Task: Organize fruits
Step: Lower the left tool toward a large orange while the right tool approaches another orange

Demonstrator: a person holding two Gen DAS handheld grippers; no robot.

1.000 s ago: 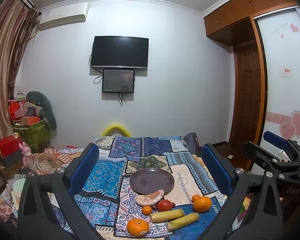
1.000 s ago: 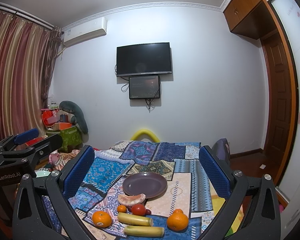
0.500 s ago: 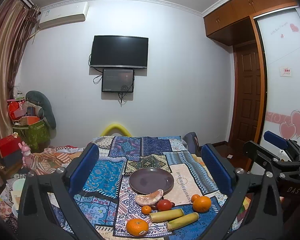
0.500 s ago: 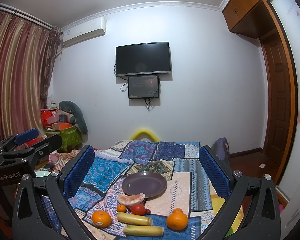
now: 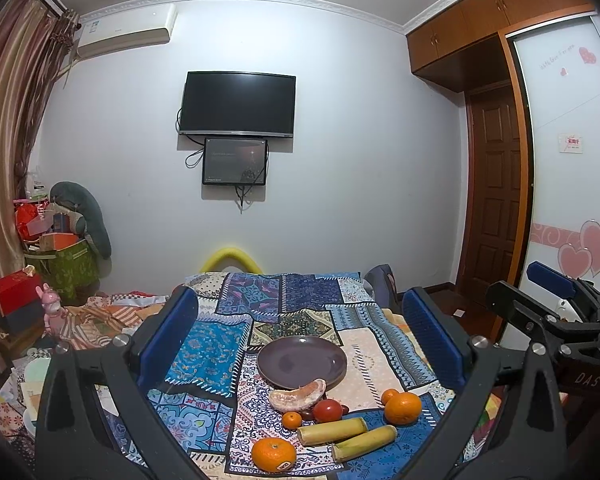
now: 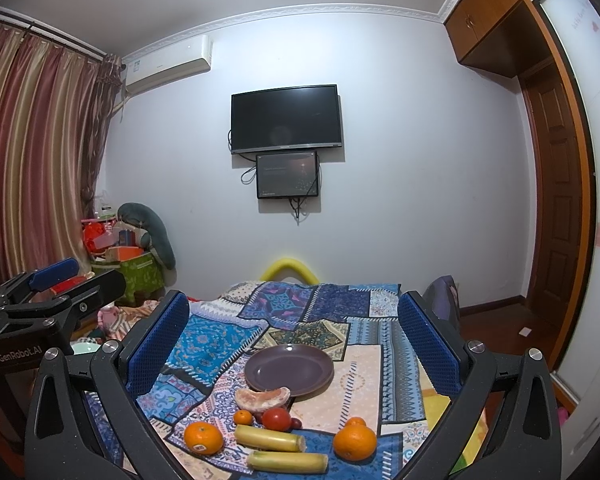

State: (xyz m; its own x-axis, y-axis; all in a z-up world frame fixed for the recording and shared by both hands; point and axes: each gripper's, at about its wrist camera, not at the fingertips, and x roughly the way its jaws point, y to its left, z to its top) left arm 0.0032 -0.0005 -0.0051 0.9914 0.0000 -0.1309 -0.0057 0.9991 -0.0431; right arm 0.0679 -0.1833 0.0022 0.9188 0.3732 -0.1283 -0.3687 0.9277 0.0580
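An empty dark purple plate [image 5: 302, 362] [image 6: 289, 370] sits on a patchwork cloth. In front of it lie a peeled pomelo segment [image 5: 298, 395] [image 6: 263, 399], a red tomato [image 5: 327, 411] [image 6: 277, 419], a tiny orange [image 5: 291, 420] [image 6: 243, 417], two yellow-green cane pieces [image 5: 332, 431] [image 6: 269, 438], a stickered orange [image 5: 273, 454] [image 6: 203, 438] and a larger orange [image 5: 402, 408] [image 6: 354, 443]. My left gripper [image 5: 300, 340] is open and empty, above and short of the fruit. My right gripper [image 6: 294, 340] is open and empty likewise.
The patchwork cloth [image 5: 312, 300] covers a table with a yellow foam arc [image 5: 231, 258] at its far end. Boxes and a plush toy [image 5: 80, 216] pile at the left wall. A wooden door [image 5: 496, 200] and wardrobe stand to the right. Each gripper shows in the other's view.
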